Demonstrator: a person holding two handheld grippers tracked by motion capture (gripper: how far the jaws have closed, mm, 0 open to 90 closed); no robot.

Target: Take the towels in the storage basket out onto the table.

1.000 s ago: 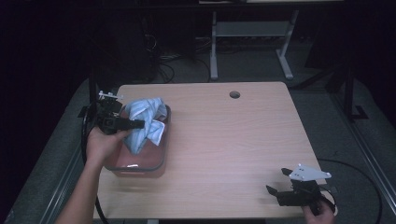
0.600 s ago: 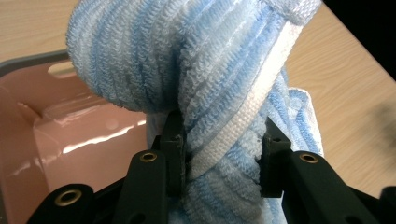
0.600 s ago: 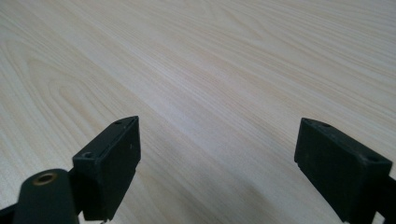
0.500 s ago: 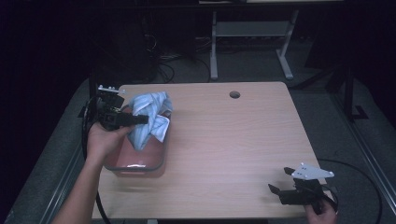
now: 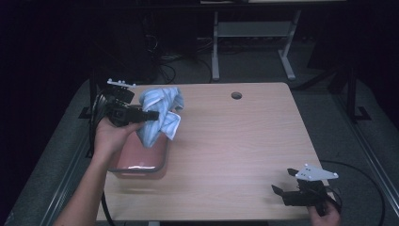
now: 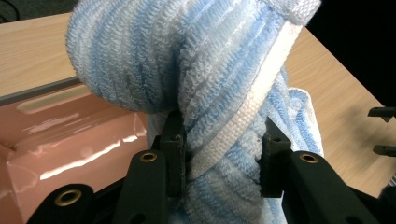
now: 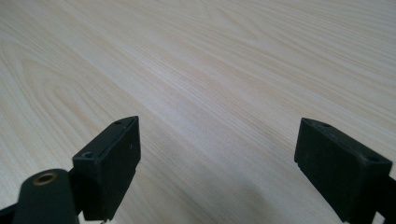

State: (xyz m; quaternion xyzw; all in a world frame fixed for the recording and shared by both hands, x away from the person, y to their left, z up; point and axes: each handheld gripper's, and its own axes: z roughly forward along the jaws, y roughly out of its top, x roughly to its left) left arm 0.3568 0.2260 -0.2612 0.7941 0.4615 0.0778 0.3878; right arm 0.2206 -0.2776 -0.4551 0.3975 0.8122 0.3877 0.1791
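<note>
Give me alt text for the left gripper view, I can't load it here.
The left gripper is shut on a bunched blue-and-white striped towel, its two black jaws pinching the fabric from both sides. Behind and to the left sits a pink plastic bin on the light wooden table.

I count one blue-and-white striped towel (image 5: 160, 113), one pink tray (image 5: 141, 157), one wooden table (image 5: 235, 141) with one round hole (image 5: 236, 95). Two grippers: left gripper (image 5: 149, 116), right gripper (image 5: 281, 182). Two hands on them, one bare forearm coming in at left.
</note>
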